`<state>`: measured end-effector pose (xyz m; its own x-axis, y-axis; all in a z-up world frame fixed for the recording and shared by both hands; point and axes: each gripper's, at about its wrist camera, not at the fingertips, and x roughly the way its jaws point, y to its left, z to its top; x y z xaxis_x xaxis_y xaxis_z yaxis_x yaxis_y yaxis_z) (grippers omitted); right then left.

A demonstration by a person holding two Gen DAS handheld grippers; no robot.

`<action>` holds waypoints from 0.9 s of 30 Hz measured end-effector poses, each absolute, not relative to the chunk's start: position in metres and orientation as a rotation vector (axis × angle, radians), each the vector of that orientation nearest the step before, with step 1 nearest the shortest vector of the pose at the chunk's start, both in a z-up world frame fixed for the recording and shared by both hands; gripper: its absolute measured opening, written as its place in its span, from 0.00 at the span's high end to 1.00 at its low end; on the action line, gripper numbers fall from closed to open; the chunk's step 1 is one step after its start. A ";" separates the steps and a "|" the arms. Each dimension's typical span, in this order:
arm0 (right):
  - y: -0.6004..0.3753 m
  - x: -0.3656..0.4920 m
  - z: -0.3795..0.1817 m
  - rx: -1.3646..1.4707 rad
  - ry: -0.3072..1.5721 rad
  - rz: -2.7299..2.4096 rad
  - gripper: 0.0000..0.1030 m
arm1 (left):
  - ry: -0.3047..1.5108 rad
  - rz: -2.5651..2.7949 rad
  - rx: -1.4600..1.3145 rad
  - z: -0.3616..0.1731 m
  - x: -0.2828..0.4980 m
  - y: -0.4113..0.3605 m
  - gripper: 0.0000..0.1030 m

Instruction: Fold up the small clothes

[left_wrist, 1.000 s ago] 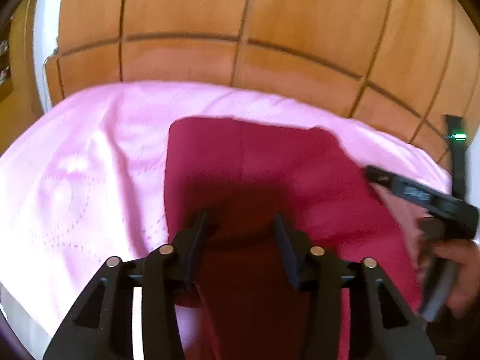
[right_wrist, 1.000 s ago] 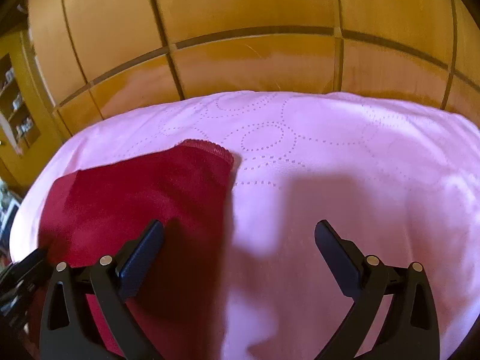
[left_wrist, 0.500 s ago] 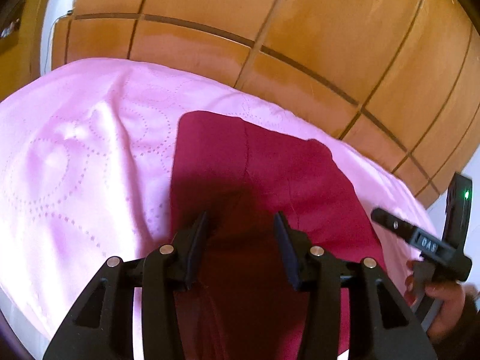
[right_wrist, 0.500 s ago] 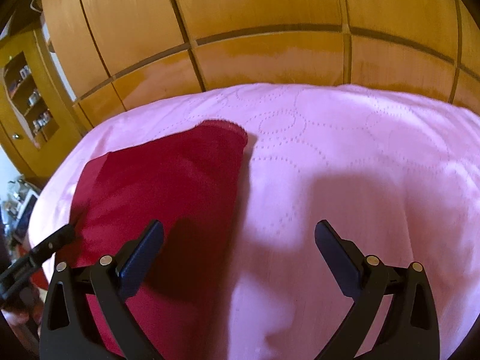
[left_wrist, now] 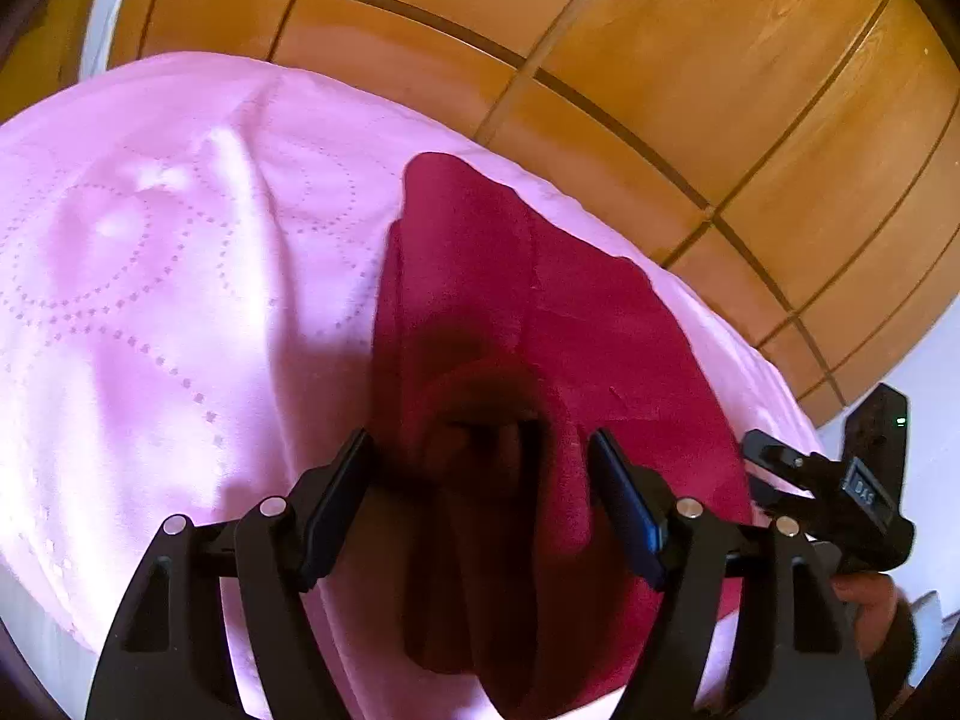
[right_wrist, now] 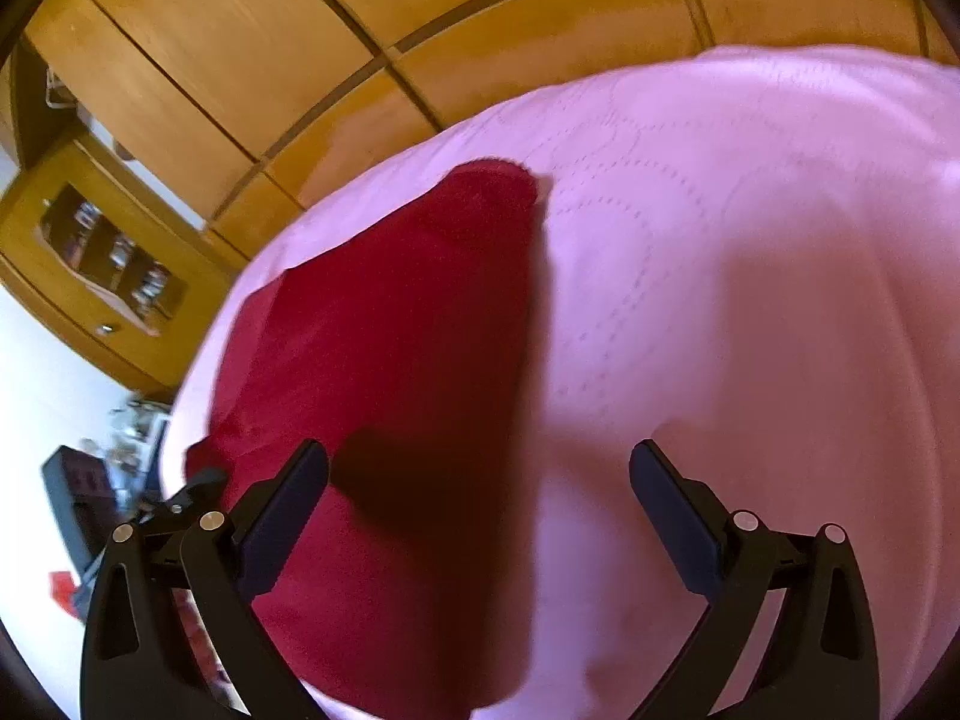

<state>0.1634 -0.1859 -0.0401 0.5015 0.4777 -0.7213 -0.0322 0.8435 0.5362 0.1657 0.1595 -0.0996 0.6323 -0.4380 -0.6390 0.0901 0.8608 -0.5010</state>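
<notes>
A dark red garment (left_wrist: pixel 600 330) lies folded on the pink bedspread (left_wrist: pixel 150 300). My left gripper (left_wrist: pixel 480 462) hovers over its near end with the jaws opening. A raised bunch of the red cloth (left_wrist: pixel 480 414) sits loose between the fingers, and the pads do not press on it. In the right wrist view the same garment (right_wrist: pixel 390 330) stretches away to the left. My right gripper (right_wrist: pixel 480 480) stands wide open over its right edge and the bedspread (right_wrist: pixel 750 240), gripping nothing. The right gripper's body (left_wrist: pixel 828 498) also shows at the right of the left wrist view.
Wooden wardrobe panels (left_wrist: pixel 660 30) rise behind the bed. A wooden cabinet with shelves (right_wrist: pixel 102 252) stands at the far left. A hand (left_wrist: pixel 870 600) holds the right gripper at the bed's near right edge. The bedspread extends left and right of the garment.
The left jaws have widened and the bunch of red cloth between them now lies slack. Both grippers have rolled and shifted across the bed. The right jaws stay wide apart.
</notes>
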 end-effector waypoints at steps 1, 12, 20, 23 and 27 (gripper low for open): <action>-0.185 0.162 -0.042 0.515 1.013 0.337 0.03 | 0.849 -0.323 -0.464 -0.101 0.166 0.161 0.29; -0.183 0.152 -0.056 0.648 1.064 0.452 0.03 | 0.908 -0.344 -0.563 -0.121 0.161 0.172 0.29; -0.185 0.165 -0.063 0.772 1.100 0.517 0.03 | 0.943 -0.438 -0.640 -0.130 0.169 0.172 0.26; -0.186 0.172 -0.066 0.842 1.106 0.530 0.03 | 0.946 -0.435 -0.651 -0.131 0.171 0.173 0.27; -0.183 0.180 -0.069 0.881 1.105 0.542 0.03 | 0.955 -0.431 -0.684 -0.133 0.172 0.176 0.29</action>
<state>0.1801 -0.1833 -0.0694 0.3763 0.7583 -0.5323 0.0434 0.5595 0.8277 0.1724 0.1758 -0.1334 0.5192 -0.6129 -0.5956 0.0407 0.7139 -0.6991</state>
